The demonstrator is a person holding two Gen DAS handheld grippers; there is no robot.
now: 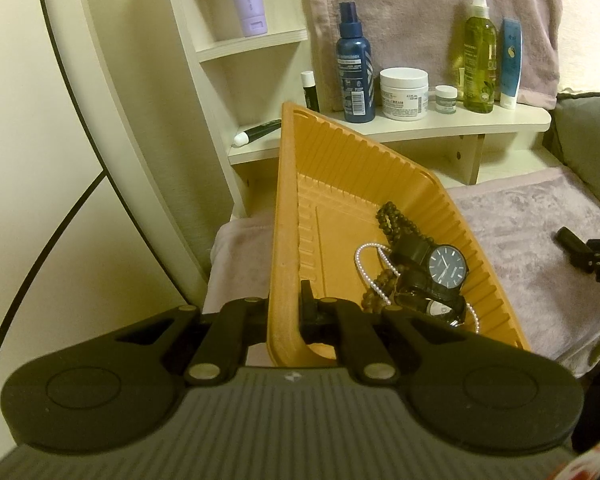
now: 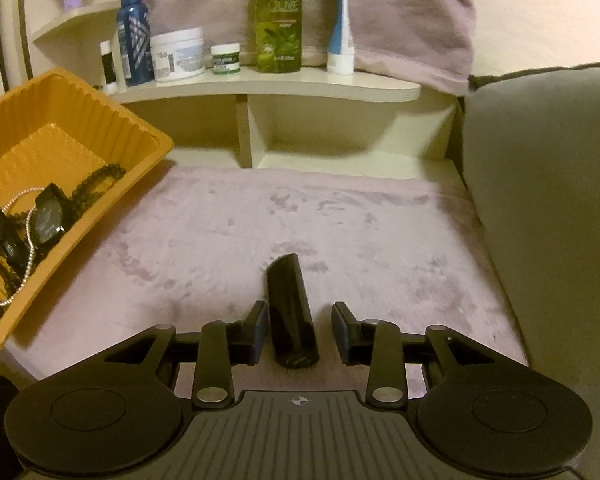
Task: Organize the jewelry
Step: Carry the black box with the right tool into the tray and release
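1. My left gripper (image 1: 286, 312) is clamping the near wall of the orange tray (image 1: 340, 152), one finger inside and one outside, and holding it tilted up off the mauve cloth (image 1: 520, 240).
2. The jewelry is lying heaped in the tray's low corner, at about two o'clock from my left jaws: a dark-faced watch (image 1: 446, 270), a second watch (image 1: 440, 308) under it, a pearl strand (image 1: 370, 272) and a brown bead string (image 1: 396, 220).
3. I am judging the strands to be limp, light and quick to tangle or slide, and the watches heavier, with glass that scratches; the tray wall is looking thin and springy, so I am keeping my hold near the corner.
4. My right gripper (image 2: 299, 332) is standing open, its pads on either side of a black tube-like case (image 2: 290, 312) without pressing on it.
5. That case is lying on the cloth pointing towards twelve o'clock, with the tray at ten o'clock from it.
6. It is looking rigid, smooth and glossy, so likely slippery; I am judging its mid-length, squarely across the round body, to be the safest hold.
7. Bottles and jars are standing on the shelf (image 2: 260, 88) at twelve o'clock, well apart.
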